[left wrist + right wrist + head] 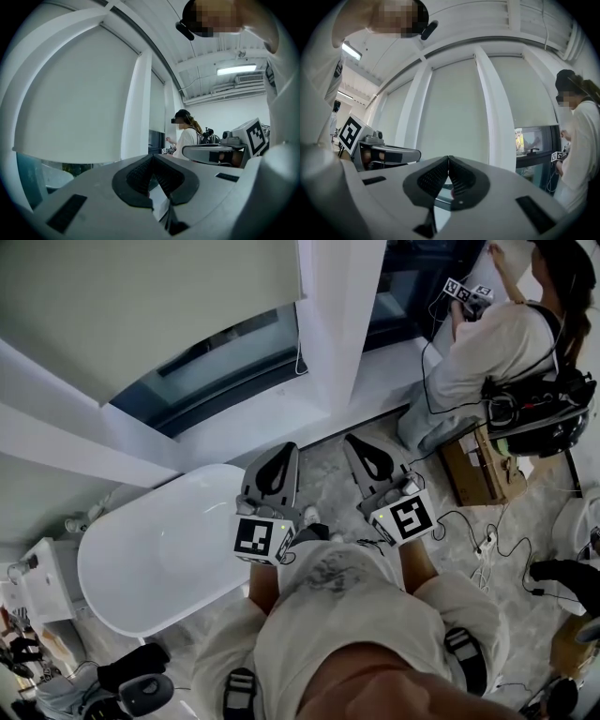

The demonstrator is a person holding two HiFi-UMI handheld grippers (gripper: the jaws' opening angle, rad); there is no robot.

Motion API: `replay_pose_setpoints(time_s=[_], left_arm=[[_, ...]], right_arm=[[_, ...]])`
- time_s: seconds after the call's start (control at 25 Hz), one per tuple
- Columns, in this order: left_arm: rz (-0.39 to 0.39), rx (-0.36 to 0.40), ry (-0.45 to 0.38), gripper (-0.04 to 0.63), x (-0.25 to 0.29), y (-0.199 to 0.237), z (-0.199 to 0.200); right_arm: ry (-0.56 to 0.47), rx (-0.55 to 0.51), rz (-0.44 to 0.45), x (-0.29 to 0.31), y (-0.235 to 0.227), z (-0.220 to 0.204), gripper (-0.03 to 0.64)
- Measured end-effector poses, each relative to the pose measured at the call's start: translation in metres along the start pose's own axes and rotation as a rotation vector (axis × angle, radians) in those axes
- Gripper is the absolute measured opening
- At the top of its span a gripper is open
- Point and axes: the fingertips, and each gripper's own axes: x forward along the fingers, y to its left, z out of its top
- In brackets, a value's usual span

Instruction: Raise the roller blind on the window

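The pale roller blind (141,306) hangs partly lowered over the window, with dark glass (216,367) showing beneath its bottom edge. A thin cord (300,348) hangs at the blind's right end, beside the white pillar (337,315). My left gripper (274,470) and right gripper (373,457) are held side by side, pointing at the window and well short of it. In the left gripper view the left gripper (152,157) is shut and empty, the blind (79,108) ahead. The right gripper (448,158) is likewise shut on nothing, facing the blind (450,112).
A white bathtub (112,596) stands on the left between me and the window sill (253,423). Another person (487,343) works with grippers at the neighbouring window on the right. A cardboard box (483,474), cables and a power strip (487,545) lie on the floor at right.
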Motion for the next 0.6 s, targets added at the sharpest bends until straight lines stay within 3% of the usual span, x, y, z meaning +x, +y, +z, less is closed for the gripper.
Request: replay_pose_setpoints(time_s=[0.6], left_arm=[[-0.026, -0.002, -0.009, 0.009, 0.037, 0.085, 0.008]], right_arm=[[0.039, -0.045, -0.042, 0.089, -0.01, -0.002, 0.061]])
